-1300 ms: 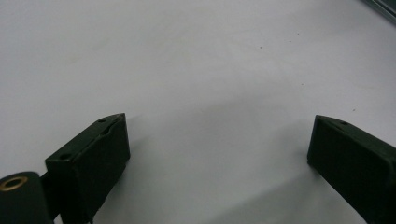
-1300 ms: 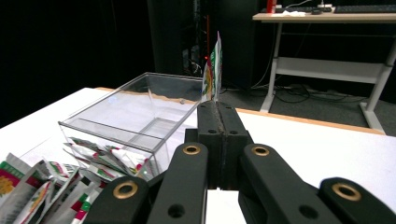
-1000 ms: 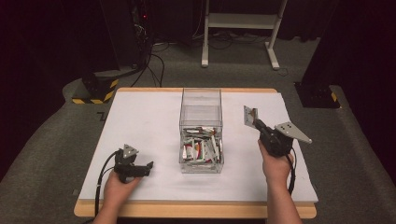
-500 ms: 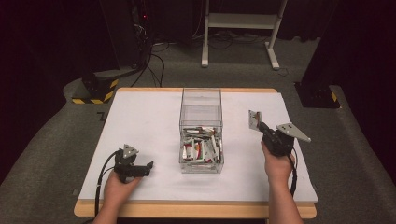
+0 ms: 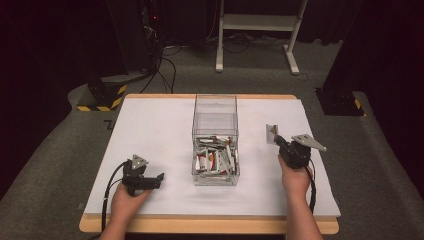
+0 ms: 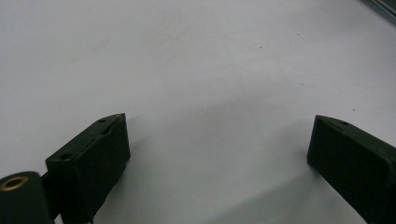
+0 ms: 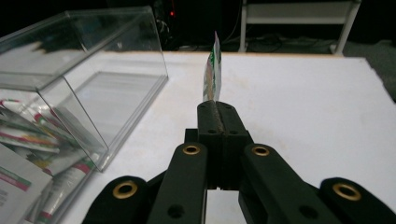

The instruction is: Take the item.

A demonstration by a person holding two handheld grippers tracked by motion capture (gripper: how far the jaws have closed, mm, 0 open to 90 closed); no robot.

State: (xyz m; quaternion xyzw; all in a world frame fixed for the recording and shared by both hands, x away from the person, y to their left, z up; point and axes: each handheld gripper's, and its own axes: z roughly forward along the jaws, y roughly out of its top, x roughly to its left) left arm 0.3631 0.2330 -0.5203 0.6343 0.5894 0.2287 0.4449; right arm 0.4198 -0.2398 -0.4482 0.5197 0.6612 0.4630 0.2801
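A clear plastic box (image 5: 215, 122) stands mid-table with its drawer pulled toward me, full of several small packets (image 5: 215, 159). My right gripper (image 5: 274, 136) is to the right of the box, shut on one silvery packet (image 5: 270, 133) that stands up on edge (image 7: 213, 70) from its jaws (image 7: 217, 105). The box (image 7: 81, 74) and its packets (image 7: 28, 140) lie left of it in the right gripper view. My left gripper (image 5: 159, 178) rests low on the table's front left, open with nothing between its fingers (image 6: 95, 158), only bare white table (image 6: 210, 70).
The white table top (image 5: 150, 130) has a wooden front edge (image 5: 210, 225). Beyond it are a yellow-black base (image 5: 102, 97), cables on the floor and a white stand (image 5: 257, 30). A dark pedestal (image 5: 342, 100) stands at the right.
My right gripper with the packet has drifted slightly right and nearer to me. The left gripper has not moved.
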